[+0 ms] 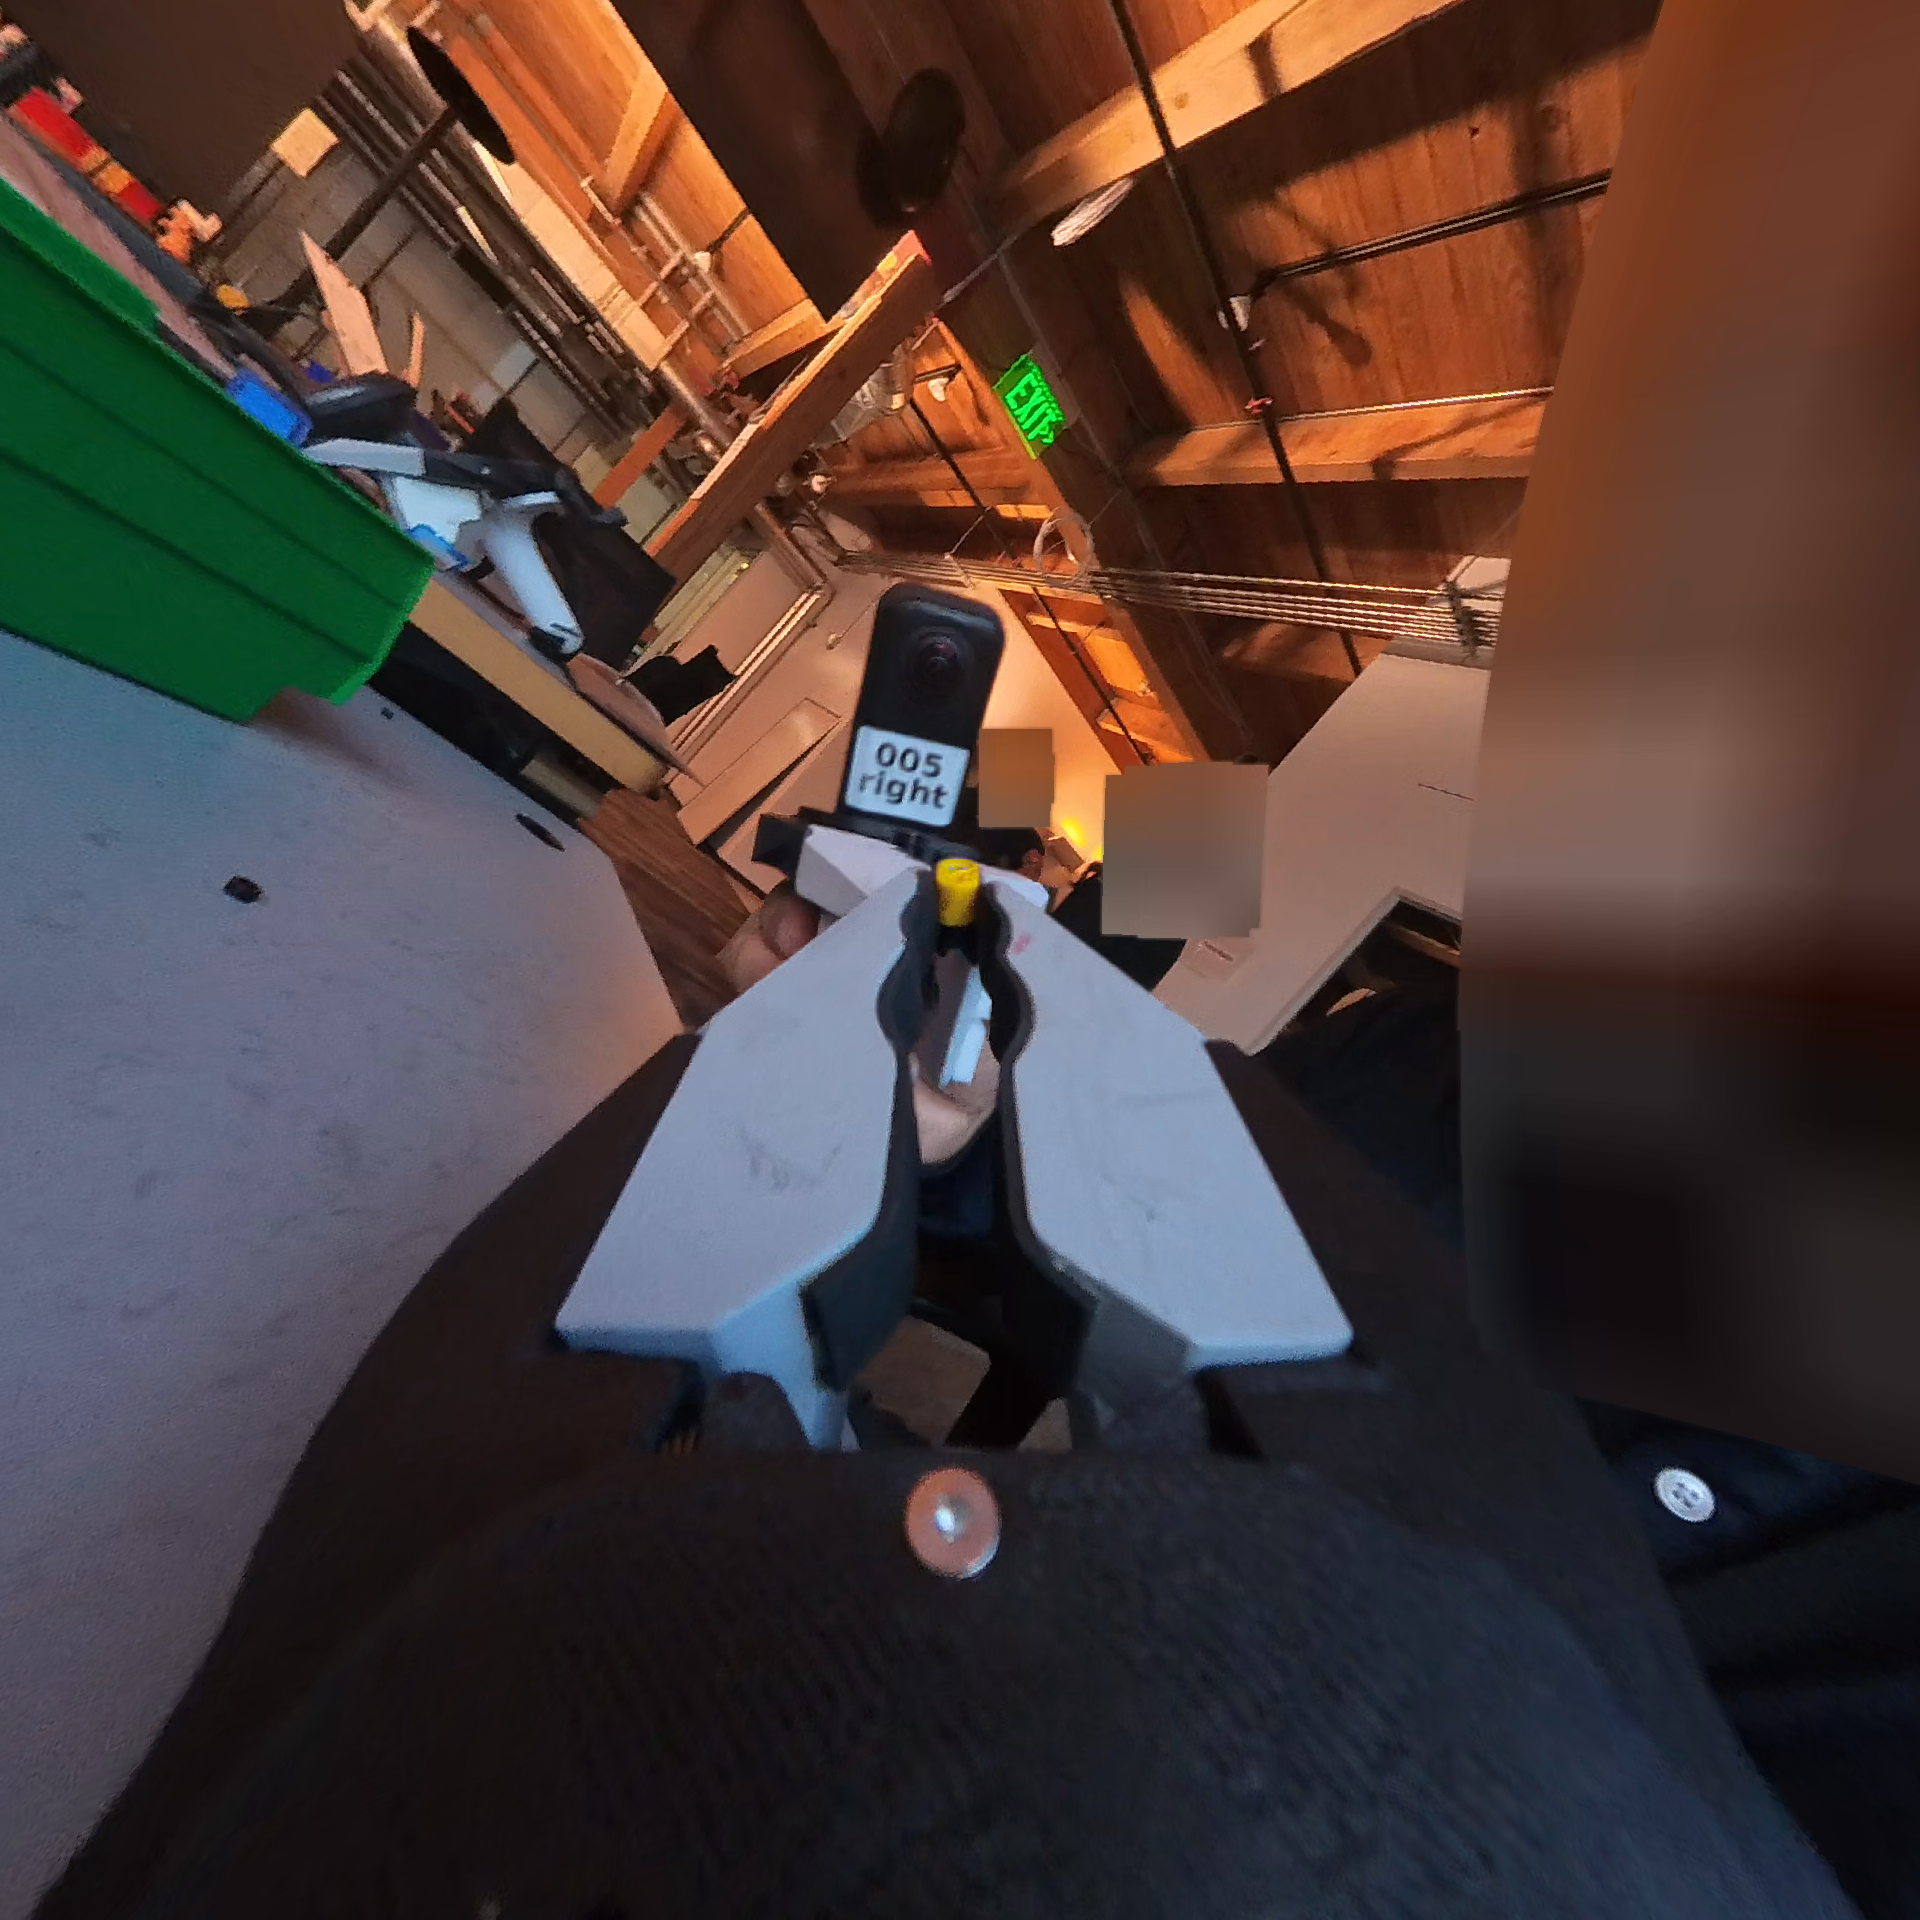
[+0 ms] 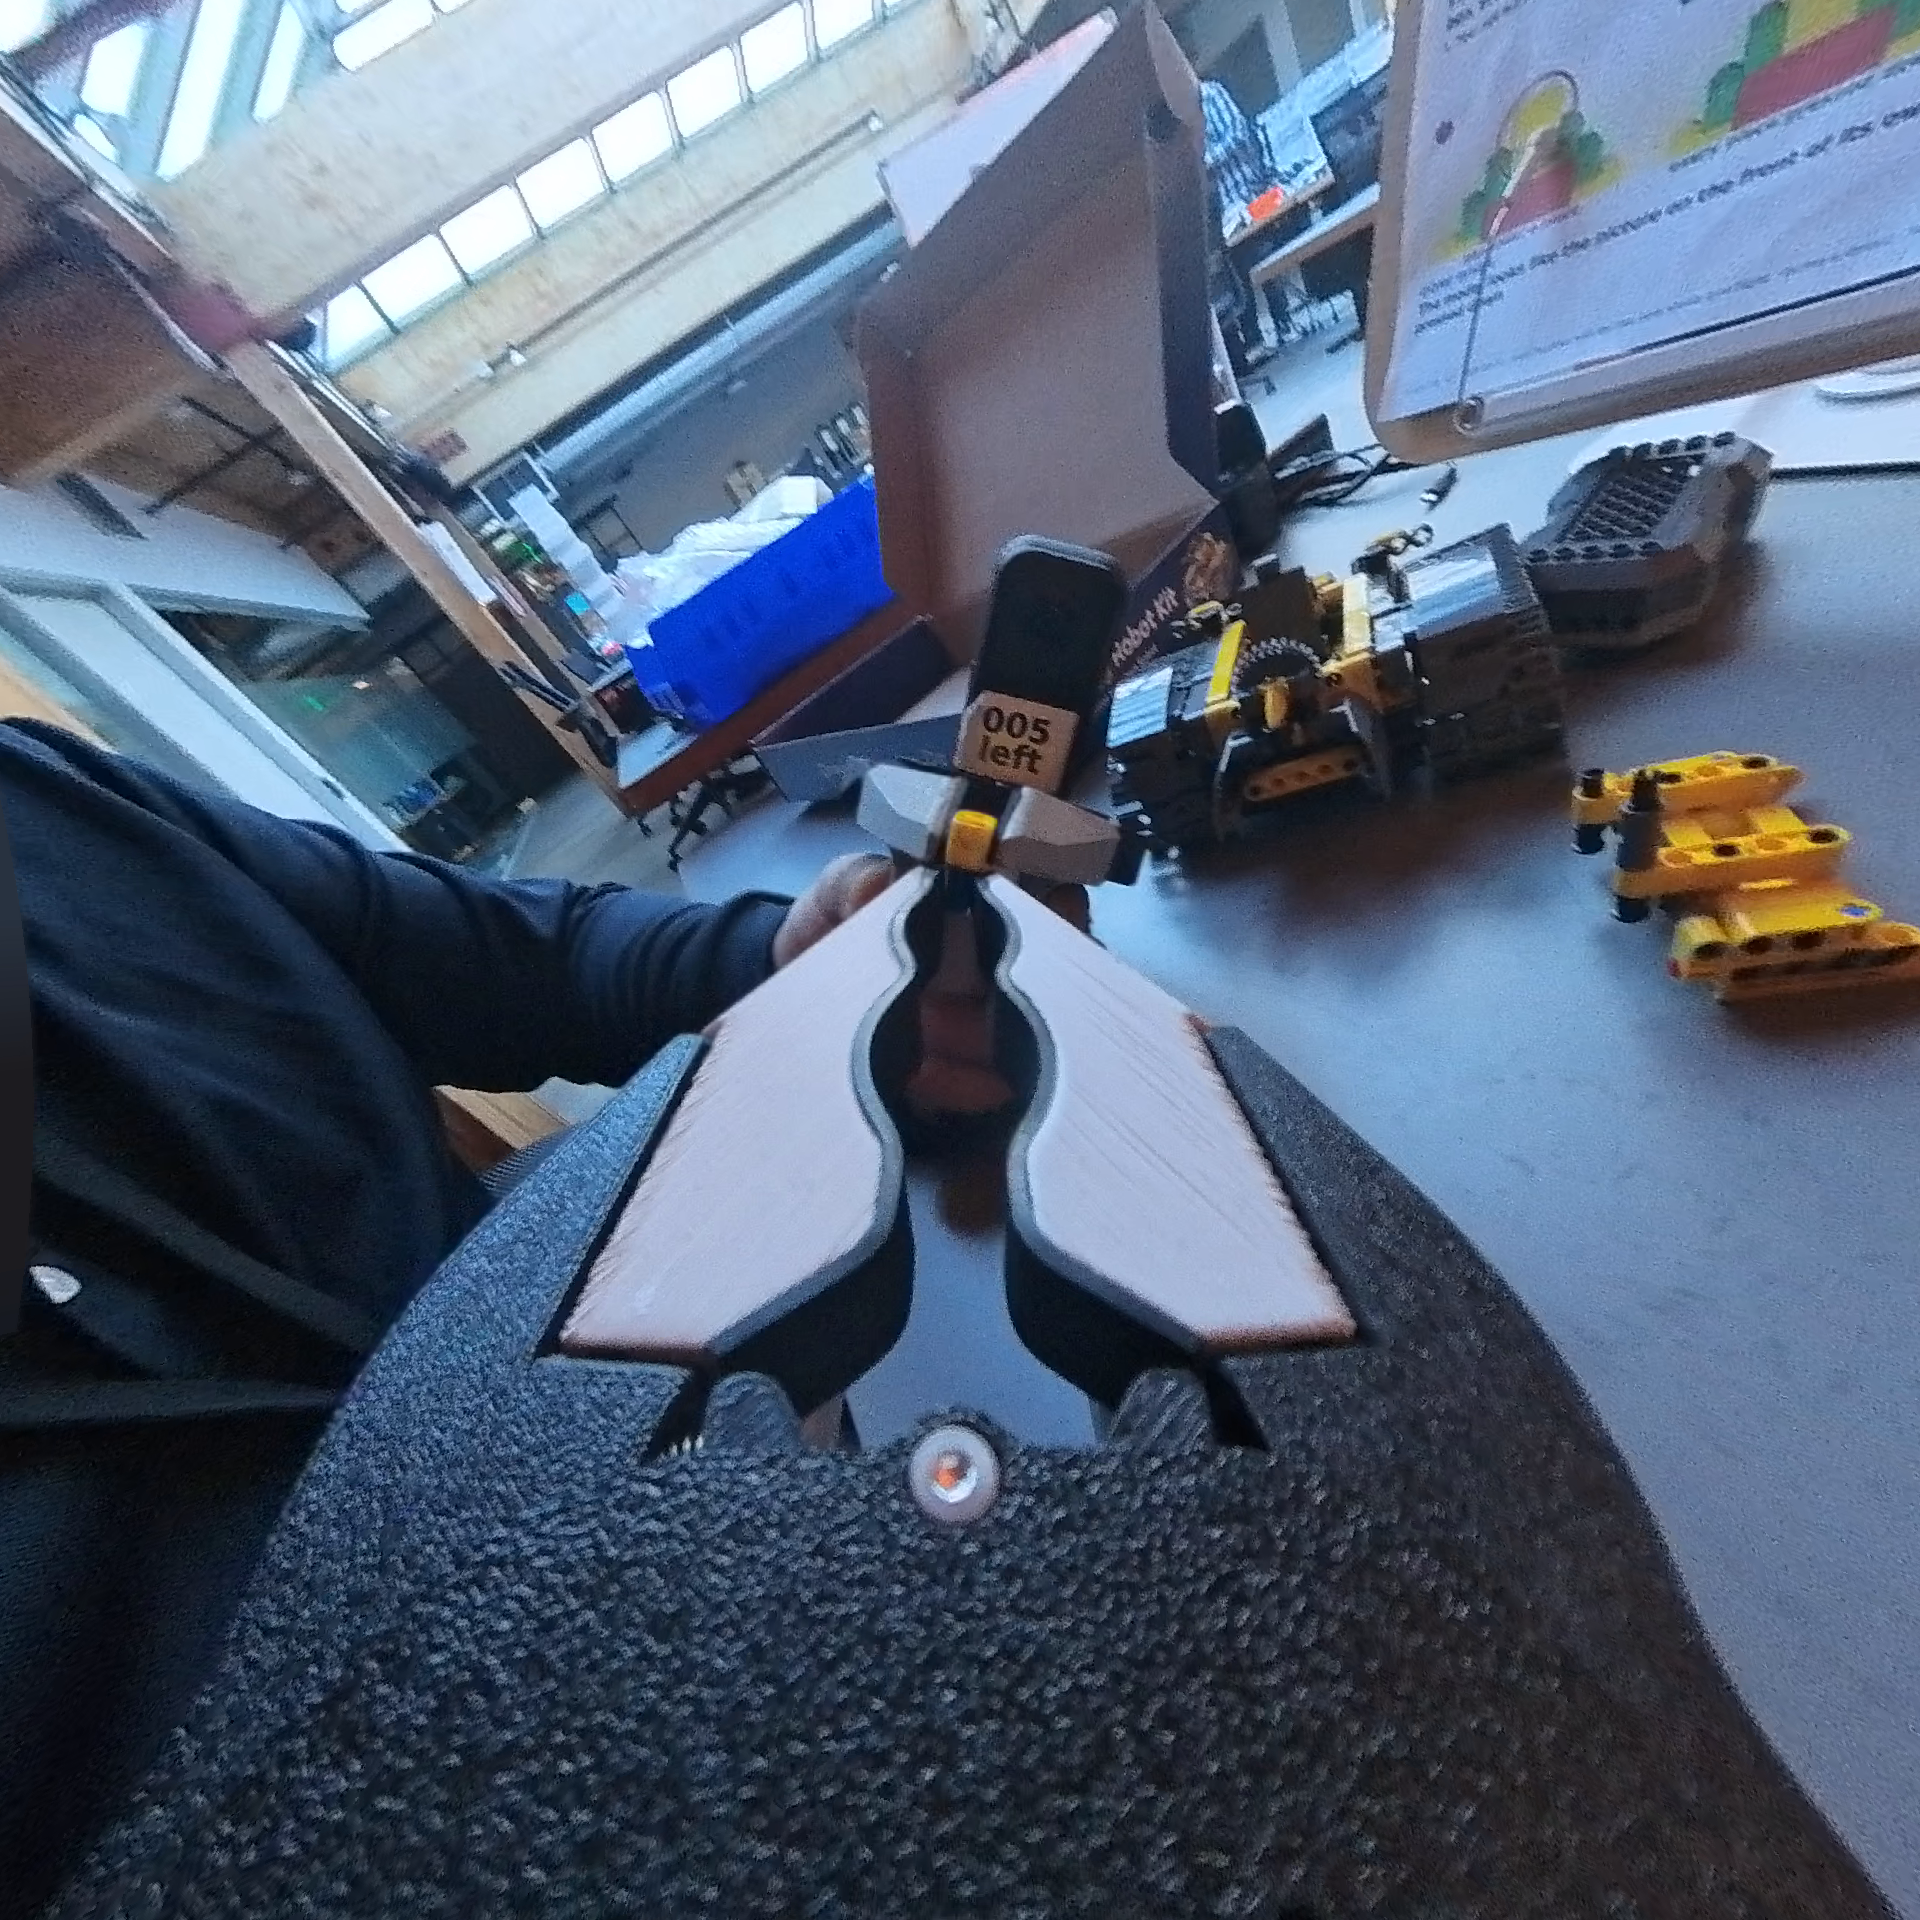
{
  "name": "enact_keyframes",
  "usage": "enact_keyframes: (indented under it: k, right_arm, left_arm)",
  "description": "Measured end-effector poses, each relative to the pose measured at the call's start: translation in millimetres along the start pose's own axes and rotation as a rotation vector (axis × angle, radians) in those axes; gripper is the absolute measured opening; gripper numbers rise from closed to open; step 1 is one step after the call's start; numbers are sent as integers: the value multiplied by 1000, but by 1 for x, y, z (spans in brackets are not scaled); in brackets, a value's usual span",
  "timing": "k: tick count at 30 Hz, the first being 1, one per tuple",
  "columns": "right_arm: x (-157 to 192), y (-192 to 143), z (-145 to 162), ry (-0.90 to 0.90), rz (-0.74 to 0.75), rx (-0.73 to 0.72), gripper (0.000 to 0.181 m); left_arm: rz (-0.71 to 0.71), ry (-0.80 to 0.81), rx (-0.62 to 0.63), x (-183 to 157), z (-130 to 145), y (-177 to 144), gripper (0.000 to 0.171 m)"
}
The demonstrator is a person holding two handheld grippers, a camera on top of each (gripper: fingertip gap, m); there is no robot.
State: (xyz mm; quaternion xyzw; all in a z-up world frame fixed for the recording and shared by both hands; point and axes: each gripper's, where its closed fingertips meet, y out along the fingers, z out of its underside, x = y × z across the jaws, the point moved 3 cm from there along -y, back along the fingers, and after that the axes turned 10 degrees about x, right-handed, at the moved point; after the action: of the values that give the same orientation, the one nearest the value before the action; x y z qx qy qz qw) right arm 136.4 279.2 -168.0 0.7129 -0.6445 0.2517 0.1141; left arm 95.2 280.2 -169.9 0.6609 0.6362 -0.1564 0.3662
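Tongs (image 1: 954,904) (image 2: 961,883) tip to tip on yellow piece (image 1: 956,891).

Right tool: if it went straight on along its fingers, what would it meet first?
Probably the left tool facing it: both pinch the same small yellow piece tip to tip. Depth beyond is unclear.

My left gripper (image 1: 956,904), two grey wedge-shaped plastic fingers with black wavy inner pads on a black textured body, points straight at my right gripper (image 2: 971,868), a like pair that shows pinkish in its own view. Both sets of fingers are drawn nearly together, their tips pinching the same small yellow plastic piece from opposite ends. The two grippers meet tip to tip, raised above the tabletop. A hand (image 2: 831,914) grips the left unit's handle, its dark-sleeved forearm (image 2: 540,956) reaching in from the left of the right wrist view.
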Motion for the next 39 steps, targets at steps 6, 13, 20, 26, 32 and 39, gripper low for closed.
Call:
enact_keyframes:
  k: [6,13,20,26,32,39]
  right_arm:
    - [-4,-1,5,-98,87,126,2]
    - [-1,-4,20,-187,93,293,1]
    - [2,-4,33,-259,69,453,1]
    - [3,-1,35,-355,87,534,1]
    - [-28,-7,52,-555,346,690,1]
    - [-27,-6,15,-511,353,465,1]
  left_arm:
    - [-142,127,178,1,3,-2,7]
    - [-241,289,401,0,19,-1,7]
    - [-240,349,536,0,34,-1,6]
    - [-338,505,588,-4,36,-3,6]
    - [-535,607,417,-13,-4,-18,6]
    - [-477,424,428,8,6,-22,6]
